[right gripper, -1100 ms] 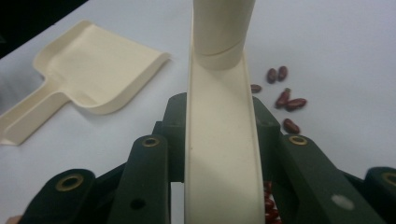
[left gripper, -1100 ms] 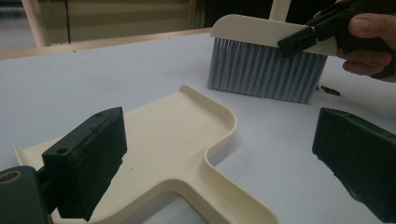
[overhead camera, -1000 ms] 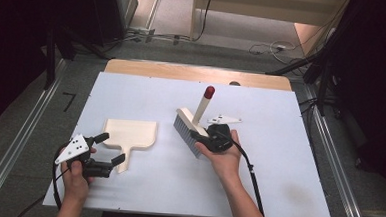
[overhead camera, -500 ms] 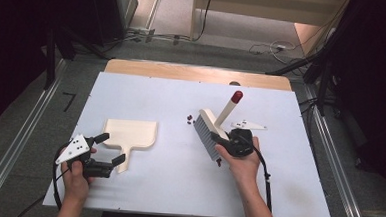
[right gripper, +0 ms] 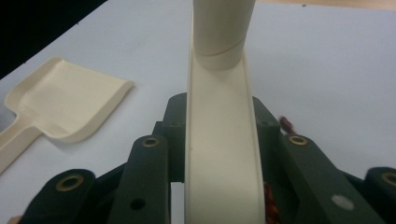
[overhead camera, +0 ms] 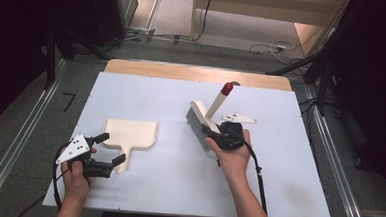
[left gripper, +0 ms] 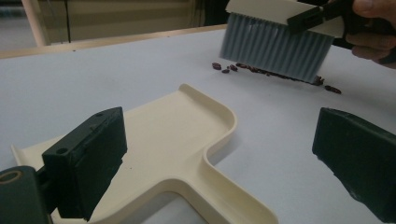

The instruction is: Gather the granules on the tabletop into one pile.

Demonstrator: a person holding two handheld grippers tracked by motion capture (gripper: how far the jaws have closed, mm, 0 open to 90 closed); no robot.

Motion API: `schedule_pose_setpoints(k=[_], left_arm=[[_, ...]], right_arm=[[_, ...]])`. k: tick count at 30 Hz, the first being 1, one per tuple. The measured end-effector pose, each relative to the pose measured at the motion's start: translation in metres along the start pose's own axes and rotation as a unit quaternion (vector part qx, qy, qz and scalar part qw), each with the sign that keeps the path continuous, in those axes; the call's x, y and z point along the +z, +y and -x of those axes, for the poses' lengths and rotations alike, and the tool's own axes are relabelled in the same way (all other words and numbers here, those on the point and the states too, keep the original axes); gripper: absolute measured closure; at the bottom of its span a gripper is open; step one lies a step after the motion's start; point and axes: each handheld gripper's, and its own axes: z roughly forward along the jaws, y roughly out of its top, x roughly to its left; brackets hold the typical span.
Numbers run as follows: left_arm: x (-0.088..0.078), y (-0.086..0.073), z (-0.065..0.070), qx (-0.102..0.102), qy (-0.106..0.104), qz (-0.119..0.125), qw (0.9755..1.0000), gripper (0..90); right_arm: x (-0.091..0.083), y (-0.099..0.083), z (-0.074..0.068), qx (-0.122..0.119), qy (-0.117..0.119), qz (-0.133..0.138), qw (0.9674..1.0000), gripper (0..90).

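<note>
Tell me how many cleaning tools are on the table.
2. The brush is right of centre, clamped in the right gripper; the dustpan lies flat, left, near the open left gripper.

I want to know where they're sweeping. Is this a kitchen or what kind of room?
Probably a workshop or lab, not a kitchen. The white table stands inside metal rails, with loose cables on the floor behind it and dark curtains at the sides.

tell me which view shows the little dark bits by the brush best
The left gripper view: the dark bits lie scattered on the table along the foot of the brush bristles. The right gripper view shows just a few reddish ones beside its jaws, which clamp the brush handle. In the high view they are too small to make out.
</note>
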Motion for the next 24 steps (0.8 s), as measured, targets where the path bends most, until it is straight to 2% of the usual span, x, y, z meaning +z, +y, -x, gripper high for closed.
schedule_pose_setpoints(k=[4, 8, 13, 19, 24], left_arm=[[0.000, 0.000, -0.001, 0.000, -0.002, 0.001, 1.0000, 3.1], [-0.001, 0.000, -0.001, 0.000, -0.004, 0.002, 1.0000, 3.1], [0.000, 0.000, -0.001, -0.002, -0.004, 0.003, 1.0000, 3.1], [0.000, 0.000, 0.000, 0.000, -0.002, 0.001, 1.0000, 3.1], [0.000, 0.000, 0.000, 0.000, -0.002, 0.000, 1.0000, 3.1]], right_arm=[[0.021, 0.006, -0.012, 0.005, -0.002, 0.004, 1.0000, 65.3], [0.033, 0.002, -0.010, 0.020, -0.022, -0.002, 0.9996, 65.3], [0.025, -0.002, 0.002, 0.025, -0.052, -0.002, 0.9984, 65.4], [0.009, -0.011, 0.017, 0.042, -0.066, 0.003, 0.9969, 65.3], [-0.004, -0.018, 0.026, 0.045, -0.077, 0.007, 0.9960, 65.4]])
